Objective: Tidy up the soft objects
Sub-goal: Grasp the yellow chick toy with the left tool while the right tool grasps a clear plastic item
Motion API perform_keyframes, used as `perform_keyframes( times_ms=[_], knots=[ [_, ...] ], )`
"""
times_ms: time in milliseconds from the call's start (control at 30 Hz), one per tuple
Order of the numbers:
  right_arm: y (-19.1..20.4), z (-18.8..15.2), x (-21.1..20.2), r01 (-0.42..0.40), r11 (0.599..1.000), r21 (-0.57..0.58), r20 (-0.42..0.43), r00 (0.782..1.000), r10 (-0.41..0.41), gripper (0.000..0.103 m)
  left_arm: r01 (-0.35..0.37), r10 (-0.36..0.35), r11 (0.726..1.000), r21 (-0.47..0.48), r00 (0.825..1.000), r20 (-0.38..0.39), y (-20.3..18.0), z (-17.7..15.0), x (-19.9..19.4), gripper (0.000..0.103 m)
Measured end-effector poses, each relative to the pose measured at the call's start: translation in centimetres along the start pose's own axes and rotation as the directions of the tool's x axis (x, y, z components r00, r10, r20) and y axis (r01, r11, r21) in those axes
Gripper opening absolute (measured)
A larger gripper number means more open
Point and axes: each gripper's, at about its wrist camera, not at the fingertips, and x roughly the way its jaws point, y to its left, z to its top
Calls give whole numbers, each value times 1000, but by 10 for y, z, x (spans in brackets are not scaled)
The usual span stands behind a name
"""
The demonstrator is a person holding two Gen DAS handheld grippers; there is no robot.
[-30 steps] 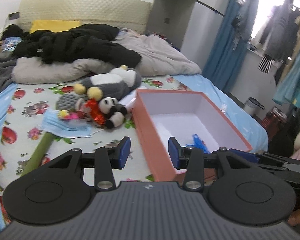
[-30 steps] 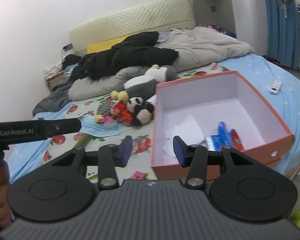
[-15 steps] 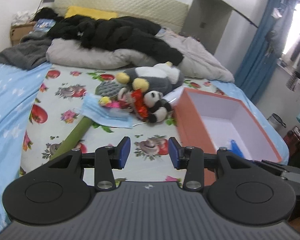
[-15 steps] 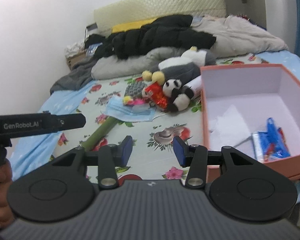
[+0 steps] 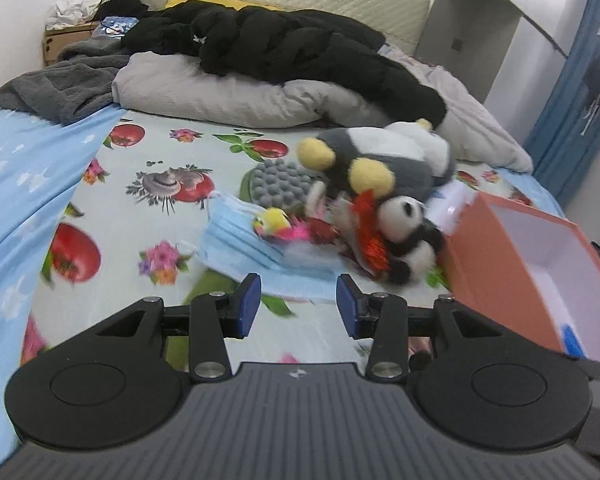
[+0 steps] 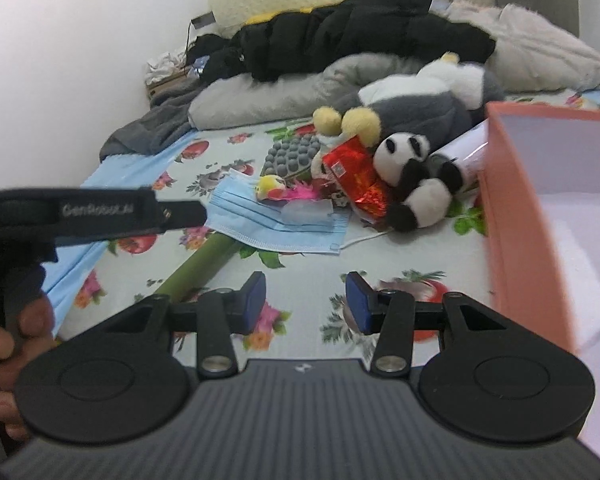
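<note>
Soft toys, a grey-and-white plush penguin (image 5: 384, 160) and a small black-and-white plush panda (image 5: 408, 240), lay heaped on the floral bedsheet (image 5: 160, 184) beside the open salmon-pink cardboard box (image 5: 512, 248), likely their destination; from the left wrist, the left gripper (image 5: 298, 306) hung empty, jaws apart, over a blue face mask (image 5: 236, 244). From the right wrist, the right gripper (image 6: 306, 300) was likewise parted and empty, and only here did the person's hand (image 6: 8, 344) on the other tool show.

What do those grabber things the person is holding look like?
Each hand-held gripper has a ribbed dark grey body, two round black discs, black jointed arms with silver screws and two fingers with flat blue pads. That goes for the left hand-held gripper and the right hand-held gripper. From the side, the left one is black with pale "GenRobot.AI" lettering. No sleeve shows.
</note>
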Motion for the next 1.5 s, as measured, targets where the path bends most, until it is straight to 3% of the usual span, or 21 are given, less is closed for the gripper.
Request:
perform_keyframes(
  times_ms=[167,367,467,600,767,933,1133,1500],
  knots=[
    [-6,13,54,-20,999,29,-17,1000,21,47,-25,26,999,36,1000,-13,13,21,55,48],
    [-16,22,112,-10,999,43,-35,999,12,47,-2,4,998,63,999,-32,23,40,112,48],
    [-18,27,128,-11,999,45,-16,1000,12,46,20,-17,996,92,999,-38,20,42,127,48],
    [-21,33,142,-26,998,49,7,1000,26,45,-10,17,987,162,999,-45,13,39,142,48],
    [-21,36,159,29,1000,11,-2,1000,-29,42,-9,18,980,197,999,-45,14,38,155,48],
    [-24,37,166,-44,997,55,-22,999,46,31,-5,17,970,242,999,-50,12,37,162,48],
    [-21,35,165,-36,998,48,-37,999,38,14,-6,16,972,237,999,-40,15,37,161,44],
    [-8,25,125,-27,999,27,-29,999,28,13,-12,9,985,170,1000,18,7,32,111,43]
  ],
)
